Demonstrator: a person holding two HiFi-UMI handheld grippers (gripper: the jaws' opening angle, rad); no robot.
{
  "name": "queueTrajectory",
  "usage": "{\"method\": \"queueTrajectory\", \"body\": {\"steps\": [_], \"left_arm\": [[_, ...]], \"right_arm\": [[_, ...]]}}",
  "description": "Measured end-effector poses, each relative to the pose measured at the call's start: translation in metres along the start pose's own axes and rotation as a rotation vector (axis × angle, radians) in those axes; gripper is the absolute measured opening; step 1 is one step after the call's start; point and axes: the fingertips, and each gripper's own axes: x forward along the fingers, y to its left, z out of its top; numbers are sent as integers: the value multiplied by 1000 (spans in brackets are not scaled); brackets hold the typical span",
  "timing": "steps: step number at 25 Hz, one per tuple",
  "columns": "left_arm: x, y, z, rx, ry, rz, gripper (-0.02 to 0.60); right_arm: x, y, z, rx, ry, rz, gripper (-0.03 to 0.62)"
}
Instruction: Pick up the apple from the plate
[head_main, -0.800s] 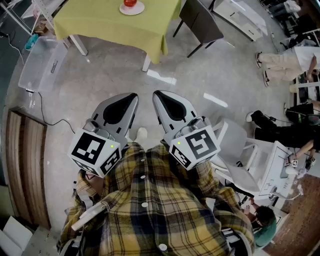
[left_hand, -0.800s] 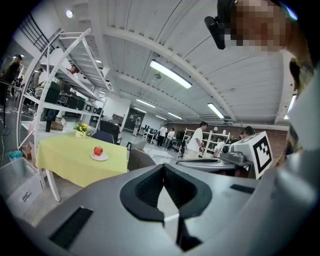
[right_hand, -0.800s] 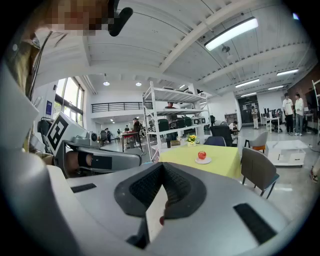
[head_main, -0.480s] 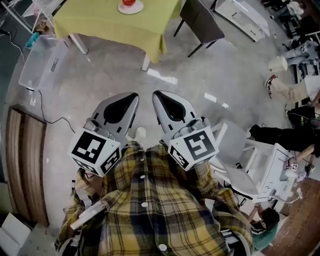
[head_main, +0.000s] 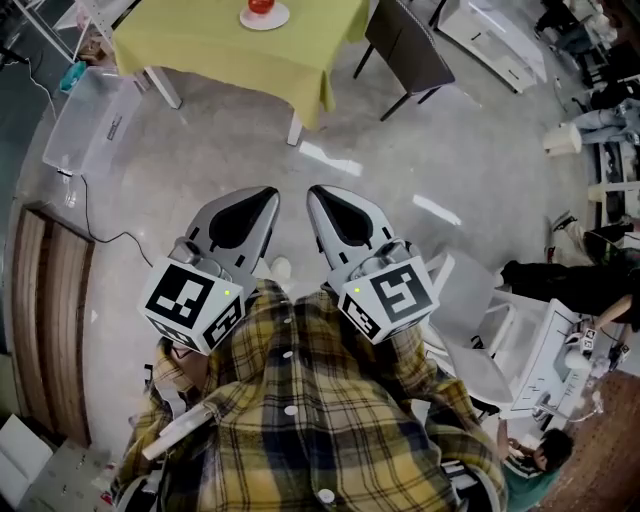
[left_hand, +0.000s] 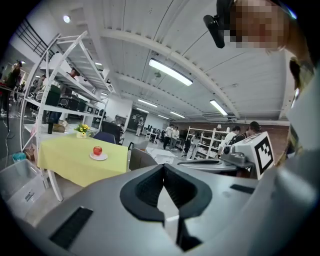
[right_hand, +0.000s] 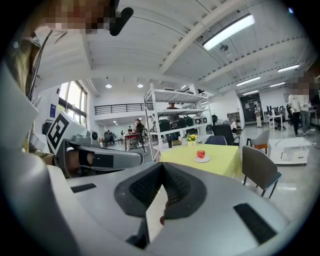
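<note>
A red apple (head_main: 260, 5) sits on a small white plate (head_main: 266, 17) on a table with a yellow-green cloth (head_main: 230, 50), far ahead at the top of the head view. Both grippers are held close to my plaid shirt, well short of the table. My left gripper (head_main: 266, 194) and right gripper (head_main: 317, 191) point forward side by side, each shut with nothing between the jaws. In the left gripper view the apple (left_hand: 97, 150) shows small beyond my left gripper (left_hand: 163, 166). In the right gripper view the apple (right_hand: 201, 154) lies past my right gripper (right_hand: 162, 165).
A dark chair (head_main: 405, 45) stands at the table's right corner. A clear plastic bin (head_main: 85, 120) lies on the floor to its left, with a cable beside it. A white chair (head_main: 470, 310) is close on my right, a wooden bench (head_main: 45, 330) on my left. People sit at the right.
Both grippers keep their place and stay shut. A person's legs at the right edge have moved away towards the upper right.
</note>
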Motion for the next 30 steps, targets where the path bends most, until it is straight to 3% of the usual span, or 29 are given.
{"method": "queueTrajectory", "body": {"steps": [10, 30], "left_arm": [[13, 34, 4, -20, 6, 10, 8], [28, 210, 75, 26, 14, -69, 8]], "right_arm": [[34, -9, -3, 17, 36, 24, -3], [213, -23, 44, 34, 25, -77, -3]]}}
